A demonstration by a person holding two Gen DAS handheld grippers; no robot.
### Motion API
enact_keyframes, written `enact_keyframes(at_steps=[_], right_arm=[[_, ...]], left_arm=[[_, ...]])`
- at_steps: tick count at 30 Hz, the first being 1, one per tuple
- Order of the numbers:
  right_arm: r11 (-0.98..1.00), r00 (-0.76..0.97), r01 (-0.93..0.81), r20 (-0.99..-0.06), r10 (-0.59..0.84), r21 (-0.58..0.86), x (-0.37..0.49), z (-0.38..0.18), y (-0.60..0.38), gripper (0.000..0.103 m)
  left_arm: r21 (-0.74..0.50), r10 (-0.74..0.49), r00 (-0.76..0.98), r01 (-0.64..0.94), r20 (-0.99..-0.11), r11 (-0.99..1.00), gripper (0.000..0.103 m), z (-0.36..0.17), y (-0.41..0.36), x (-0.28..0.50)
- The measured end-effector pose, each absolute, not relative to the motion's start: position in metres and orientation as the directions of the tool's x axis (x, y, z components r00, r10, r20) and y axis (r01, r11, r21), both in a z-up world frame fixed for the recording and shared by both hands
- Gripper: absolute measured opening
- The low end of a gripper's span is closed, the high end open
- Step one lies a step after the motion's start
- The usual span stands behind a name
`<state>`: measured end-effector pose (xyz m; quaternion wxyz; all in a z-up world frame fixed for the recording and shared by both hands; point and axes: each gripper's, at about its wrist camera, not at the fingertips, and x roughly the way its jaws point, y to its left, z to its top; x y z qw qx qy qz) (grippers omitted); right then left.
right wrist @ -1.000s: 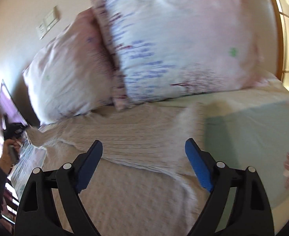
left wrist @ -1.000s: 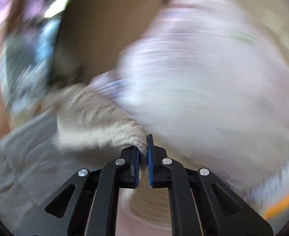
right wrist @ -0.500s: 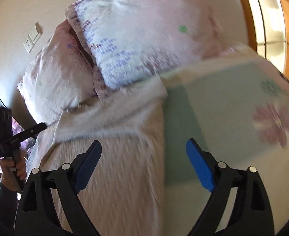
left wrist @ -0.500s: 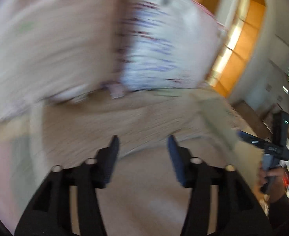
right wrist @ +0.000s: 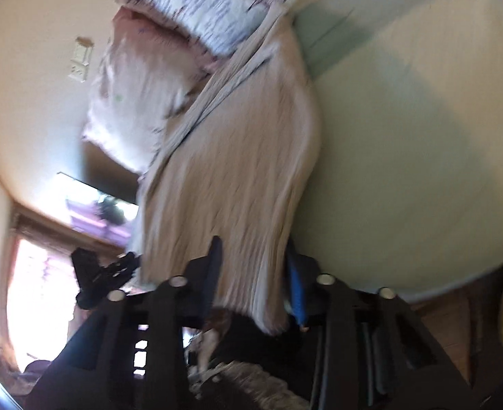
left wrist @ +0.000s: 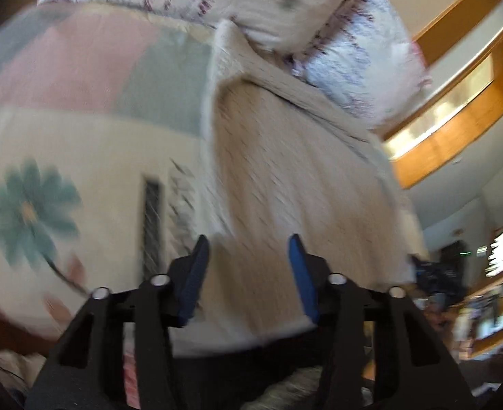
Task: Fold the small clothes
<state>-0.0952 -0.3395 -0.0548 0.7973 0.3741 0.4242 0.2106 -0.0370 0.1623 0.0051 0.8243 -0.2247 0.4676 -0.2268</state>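
A beige knitted garment (left wrist: 285, 171) lies spread on the bed, its far edge folded over near the pillows; it also shows in the right wrist view (right wrist: 237, 171). My left gripper (left wrist: 248, 266) is open and empty, its jaws over the garment's near left corner at the bed's edge. My right gripper (right wrist: 251, 266) is open, its jaws on either side of the garment's near right corner, which hangs over the bed's edge. The left gripper shows small and dark at the left of the right wrist view (right wrist: 97, 273). Both views are motion-blurred.
The bed has a pastel bedspread (left wrist: 63, 157) with a teal flower (left wrist: 29, 212). Two pillows (left wrist: 319, 17) lean at the head of the bed against the wall (right wrist: 39, 51). A wooden window frame (left wrist: 456, 109) is at the right. Clutter lies beyond the bed's edge.
My left gripper let go of the garment, opened and swung back to the near left corner. My right gripper stayed open and dropped back to the near right corner.
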Motion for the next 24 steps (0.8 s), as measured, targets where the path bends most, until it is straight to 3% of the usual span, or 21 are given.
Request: enact_keyframes(at_steps=[3,6,7,11,15,19,20,21,22,23,24], right_arm=[[0.597,0.542,-0.048,-0.481,0.689,0.801,-0.097,-0.059,-0.328,0.012],[0.553,0.569,-0.076,-0.419,0.707,0.830,-0.089,-0.050,-0.328,0.009],[0.538,0.589,-0.100,-0.386,0.710,0.837,-0.083,-0.041,-0.329,0.009],[0.502,0.671,-0.211,-0.249,0.699,0.839,-0.046,0.006,-0.338,0.008],[0.466,0.746,-0.298,-0.101,0.658,0.833,0.037,0.060,-0.352,0.008],[0.462,0.817,-0.227,-0.091,0.569,0.857,0.129,0.066,-0.363,0.010],[0.488,0.830,-0.173,-0.140,0.541,0.856,0.151,0.060,-0.363,0.015],[0.527,0.834,-0.103,-0.216,0.508,0.844,0.171,0.053,-0.362,0.044],[0.583,0.816,0.005,-0.340,0.468,0.813,0.196,0.042,-0.361,0.080],[0.610,0.789,0.083,-0.426,0.443,0.788,0.206,0.032,-0.361,0.085],[0.594,0.770,0.100,-0.440,0.462,0.799,0.208,0.022,-0.362,0.085]], left_arm=[[-0.588,-0.591,0.460,0.170,-0.662,0.791,0.038,-0.002,0.156,-0.053],[-0.615,-0.619,0.452,0.177,-0.643,0.768,0.014,-0.001,0.150,-0.045],[-0.624,-0.630,0.444,0.184,-0.637,0.760,0.011,-0.001,0.151,-0.045],[-0.594,-0.638,0.462,0.259,-0.616,0.761,0.007,0.024,0.143,-0.004],[-0.546,-0.578,0.614,0.268,-0.538,0.794,0.006,0.081,0.157,0.081],[-0.515,-0.471,0.721,0.184,-0.508,0.837,0.009,0.101,0.160,0.176],[-0.519,-0.454,0.720,0.153,-0.525,0.841,0.012,0.096,0.158,0.200],[-0.513,-0.413,0.724,0.094,-0.553,0.853,0.023,0.088,0.160,0.222],[-0.514,-0.389,0.716,0.049,-0.580,0.856,0.037,0.080,0.163,0.235],[-0.544,-0.392,0.699,0.005,-0.598,0.839,0.040,0.069,0.170,0.244],[-0.577,-0.420,0.687,0.001,-0.593,0.817,0.044,0.064,0.175,0.245]])
